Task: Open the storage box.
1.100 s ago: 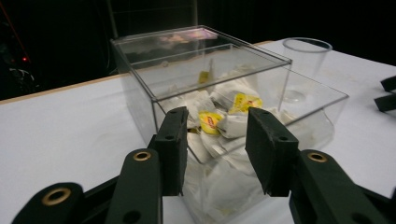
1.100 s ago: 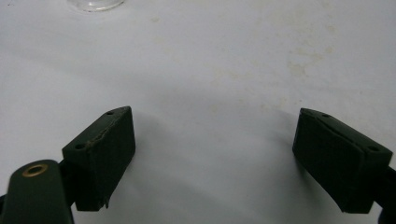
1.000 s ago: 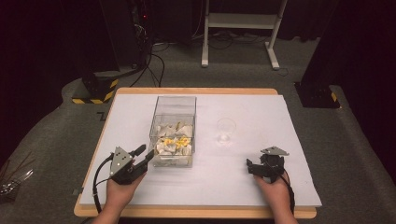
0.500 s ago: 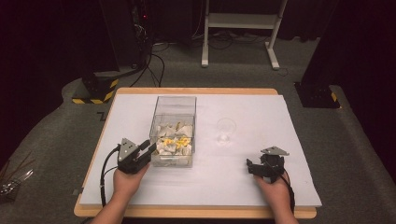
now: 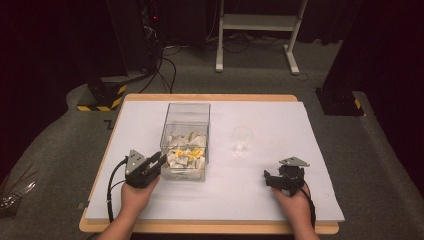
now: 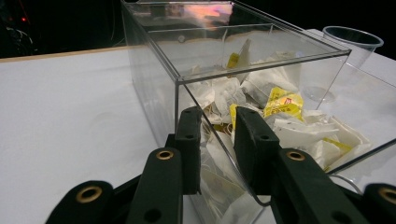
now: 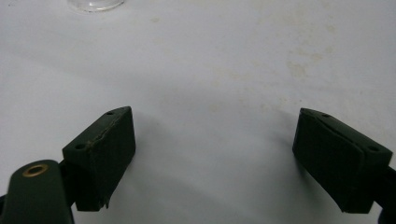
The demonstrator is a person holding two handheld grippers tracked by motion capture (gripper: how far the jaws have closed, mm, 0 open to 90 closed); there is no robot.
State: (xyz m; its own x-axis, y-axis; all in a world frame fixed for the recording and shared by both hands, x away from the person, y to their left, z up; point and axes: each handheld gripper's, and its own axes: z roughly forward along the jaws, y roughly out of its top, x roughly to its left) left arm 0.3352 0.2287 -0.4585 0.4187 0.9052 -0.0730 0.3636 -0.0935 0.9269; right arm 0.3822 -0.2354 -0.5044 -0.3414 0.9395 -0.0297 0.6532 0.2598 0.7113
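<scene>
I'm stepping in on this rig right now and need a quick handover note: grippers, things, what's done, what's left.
Left gripper: jaws have just been closing and now pinch the near wall of the clear box, one jaw inside, one outside.
Right gripper: open, holding nothing, resting on the white table cover.
Box holds white and yellow packets; a clear cup stands to its right.
Done: box gripped.
Left: probably moving packets to the cup; none moved yet.

- The box [image 5: 185, 142] stands on the desk [image 5: 260, 195], left of centre, with packets [image 5: 186, 155] in it.
- The cup [image 5: 241, 139] stands just right of the box.
- The left tool [image 5: 159, 161] grips the box's near-left corner wall.
- The right tool [image 5: 270, 179] rests near the cup, before it.
</scene>
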